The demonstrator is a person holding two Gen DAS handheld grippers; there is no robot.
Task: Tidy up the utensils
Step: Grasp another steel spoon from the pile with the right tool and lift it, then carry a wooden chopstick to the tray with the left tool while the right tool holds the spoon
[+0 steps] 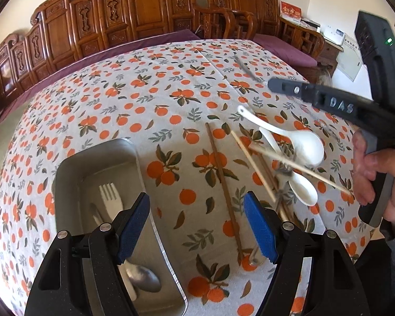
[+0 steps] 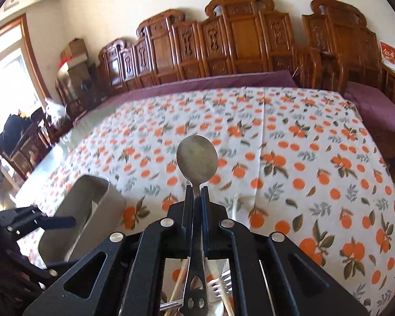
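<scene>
My right gripper (image 2: 196, 192) is shut on a metal spoon (image 2: 196, 159), bowl forward, held above the table. In the left wrist view the right gripper (image 1: 273, 84) hangs over the utensil pile with the spoon (image 1: 246, 69) sticking out, blurred. My left gripper (image 1: 196, 226) is open and empty, over the right rim of a metal tray (image 1: 65, 168) that holds a fork (image 1: 110, 197) and a spoon (image 1: 142, 276). The tray also shows in the right wrist view (image 2: 113, 192). On the cloth lie two white ceramic spoons (image 1: 300, 144), a dark chopstick (image 1: 223, 184) and light chopsticks (image 1: 297, 168).
An orange-print tablecloth (image 1: 144, 100) covers the table. Carved wooden chairs (image 1: 144, 8) line the far edge. More utensils, a fork (image 2: 221, 287) among them, lie under my right gripper. A person's hand (image 1: 376, 179) grips the right tool.
</scene>
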